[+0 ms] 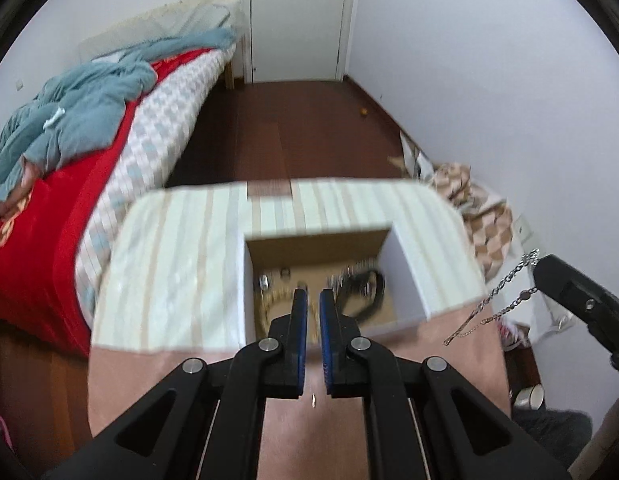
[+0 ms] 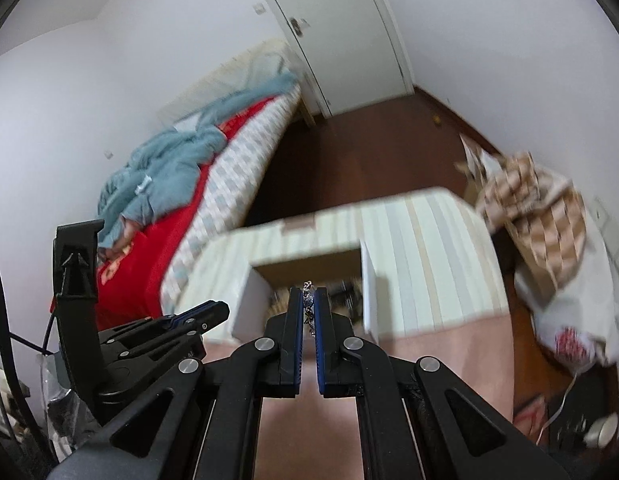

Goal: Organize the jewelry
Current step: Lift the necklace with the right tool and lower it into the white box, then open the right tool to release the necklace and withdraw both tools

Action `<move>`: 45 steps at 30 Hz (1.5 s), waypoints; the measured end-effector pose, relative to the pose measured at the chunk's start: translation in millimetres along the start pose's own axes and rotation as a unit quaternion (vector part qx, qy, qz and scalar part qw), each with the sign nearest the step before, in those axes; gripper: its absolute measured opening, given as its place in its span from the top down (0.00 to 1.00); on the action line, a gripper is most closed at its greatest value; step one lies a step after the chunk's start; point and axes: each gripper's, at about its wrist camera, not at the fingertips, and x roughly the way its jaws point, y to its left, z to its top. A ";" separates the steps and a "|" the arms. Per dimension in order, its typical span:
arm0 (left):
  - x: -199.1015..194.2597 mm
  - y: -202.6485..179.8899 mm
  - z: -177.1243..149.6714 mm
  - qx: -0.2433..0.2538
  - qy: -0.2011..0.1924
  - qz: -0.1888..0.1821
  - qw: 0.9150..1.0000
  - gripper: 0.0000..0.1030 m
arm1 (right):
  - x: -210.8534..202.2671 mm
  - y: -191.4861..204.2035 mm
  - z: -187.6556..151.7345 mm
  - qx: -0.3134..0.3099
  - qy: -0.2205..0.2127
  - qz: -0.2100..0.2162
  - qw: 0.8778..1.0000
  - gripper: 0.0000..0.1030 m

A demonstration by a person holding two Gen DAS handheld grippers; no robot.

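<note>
Above box (image 1: 321, 236) | both tilted down | right gripper (image 2: 308, 294) pinches chain (image 1: 489, 300)

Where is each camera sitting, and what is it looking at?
Left wrist: sits on the left gripper, looking down into the open box of jewelry; the right gripper shows, dangling a chain.
Right wrist: sits on the right gripper, shut on that chain, facing the box; the left gripper shows.
Both share: box, striped cloth, bed, door.
</note>
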 end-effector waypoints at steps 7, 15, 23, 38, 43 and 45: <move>30.4 27.0 42.2 -0.014 0.016 0.005 1.000 0.96 | 52.5 8.1 48.4 -0.027 0.018 0.010 0.999 0.95; 98.5 44.7 53.3 -0.021 0.092 -0.008 0.995 0.96 | 136.0 7.4 60.2 -0.039 0.088 0.014 0.995 0.96; 125.3 63.1 54.9 -0.055 0.129 -0.006 0.990 0.92 | 201.5 1.6 58.7 -0.012 0.182 0.039 0.982 0.95; 100.0 73.1 47.8 -0.048 0.088 0.057 0.993 0.15 | 178.3 -12.4 52.4 -0.033 0.179 -0.064 0.981 0.27; 87.6 67.9 23.9 -0.034 0.079 0.084 0.993 0.06 | 159.7 -15.0 29.0 -0.067 0.178 -0.144 0.971 0.06; 83.8 65.5 13.7 -0.034 0.082 0.084 0.993 0.06 | 152.5 -17.9 18.8 -0.069 0.181 -0.161 0.968 0.00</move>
